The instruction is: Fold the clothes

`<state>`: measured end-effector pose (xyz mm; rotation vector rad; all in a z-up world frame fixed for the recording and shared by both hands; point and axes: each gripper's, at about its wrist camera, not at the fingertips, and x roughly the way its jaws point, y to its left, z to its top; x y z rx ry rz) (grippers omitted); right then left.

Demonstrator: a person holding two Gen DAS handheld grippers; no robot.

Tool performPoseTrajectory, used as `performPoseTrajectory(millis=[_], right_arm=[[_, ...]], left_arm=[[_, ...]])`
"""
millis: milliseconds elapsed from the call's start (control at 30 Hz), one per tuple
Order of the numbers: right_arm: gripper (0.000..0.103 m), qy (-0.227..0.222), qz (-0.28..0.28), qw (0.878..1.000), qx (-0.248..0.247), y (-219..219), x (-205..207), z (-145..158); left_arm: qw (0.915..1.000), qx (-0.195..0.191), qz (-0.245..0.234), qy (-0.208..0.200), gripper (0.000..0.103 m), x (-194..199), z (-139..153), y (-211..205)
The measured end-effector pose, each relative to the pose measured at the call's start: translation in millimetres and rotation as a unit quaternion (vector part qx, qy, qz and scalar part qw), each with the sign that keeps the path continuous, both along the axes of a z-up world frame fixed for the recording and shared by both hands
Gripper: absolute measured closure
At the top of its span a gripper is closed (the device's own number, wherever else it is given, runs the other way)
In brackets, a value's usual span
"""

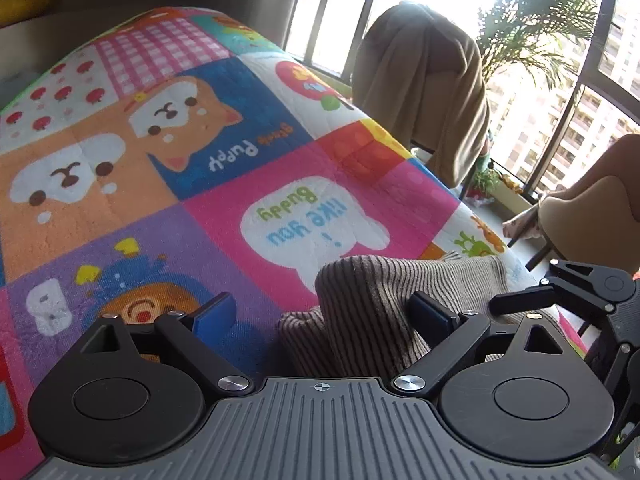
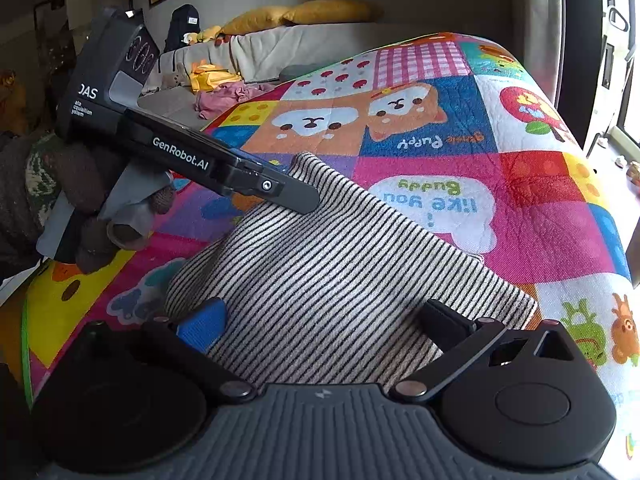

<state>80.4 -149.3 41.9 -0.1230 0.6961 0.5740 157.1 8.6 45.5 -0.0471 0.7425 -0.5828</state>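
Observation:
A beige garment with thin dark stripes (image 2: 332, 276) lies bunched on a colourful cartoon-print quilt (image 2: 532, 208). In the left wrist view the garment (image 1: 372, 312) sits between my left gripper's (image 1: 324, 312) spread blue-padded fingers, which are open. My right gripper (image 2: 324, 320) is open too, its fingers wide apart over the near edge of the garment. The left gripper (image 2: 280, 192) also shows in the right wrist view, held by a gloved hand, its tip over the garment's far corner. The right gripper (image 1: 560, 292) shows at the right edge of the left wrist view.
A chair draped with a brown cloth (image 1: 424, 92) stands by the window, with a palm plant (image 1: 540, 28) behind it. A beige armchair (image 1: 592, 208) is at the right. A sofa with yellow cushions (image 2: 320, 14) and loose clothes (image 2: 228, 94) lies beyond the quilt.

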Motion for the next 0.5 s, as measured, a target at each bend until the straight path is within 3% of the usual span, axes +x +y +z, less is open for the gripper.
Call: performPoseTrajectory(millis=[67, 167, 300, 433, 500], right_arm=[[0.0, -0.005, -0.008, 1.0, 0.015, -11, 2, 13], [0.0, -0.023, -0.076, 0.996, 0.033, -36, 17, 30], [0.0, -0.029, -0.173, 0.984, -0.006, -56, 50, 19], [0.0, 0.007, -0.172, 0.985, -0.034, -51, 74, -18], [0.0, 0.008, -0.174, 0.984, -0.03, -53, 76, -19]], left_arm=[[1.0, -0.001, -0.001, 0.0, 0.005, 0, -1, 0], [1.0, -0.002, -0.002, 0.001, 0.005, 2, -3, 0], [1.0, -0.005, -0.002, 0.004, 0.004, 4, -6, 3], [0.9998, -0.016, 0.005, 0.01, 0.003, 9, -7, 7], [0.9996, -0.021, 0.009, 0.014, 0.002, 11, -8, 9]])
